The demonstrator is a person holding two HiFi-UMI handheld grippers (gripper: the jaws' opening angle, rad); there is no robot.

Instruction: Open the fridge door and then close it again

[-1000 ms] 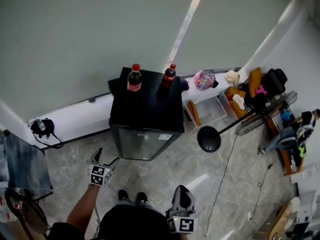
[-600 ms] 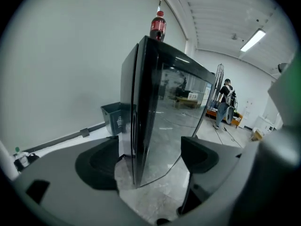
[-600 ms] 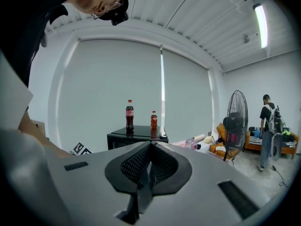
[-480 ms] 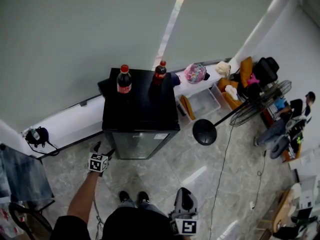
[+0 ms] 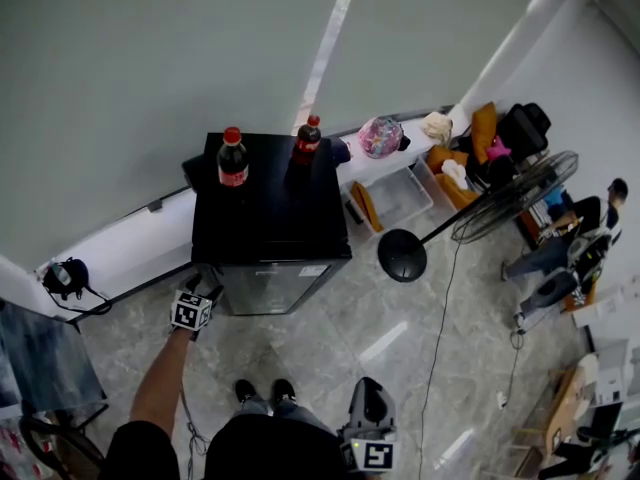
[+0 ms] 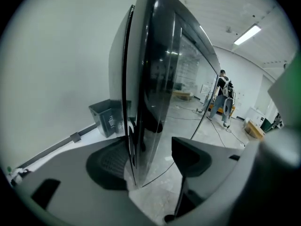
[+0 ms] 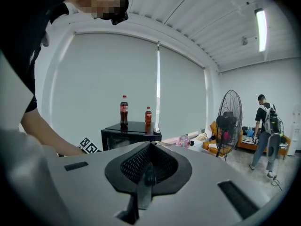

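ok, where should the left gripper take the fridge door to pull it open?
Probably the door's left vertical edge, coming in from the front-left. That edge is thin and upright, with a seam behind it, so fingers can straddle it. The left gripper has the edge between its fingers, which are closing; the right one isn't touching yet.

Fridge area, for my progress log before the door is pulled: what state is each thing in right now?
Fridge door: closed, one edge between the left gripper's jaws.
Left gripper: jaws closing around that edge, not yet pressing on it.
Right gripper: shut, empty.
Larger cola bottle: upright on the fridge top, capped.
Smaller cola bottle: upright beside it, capped.
Fan: standing upright.
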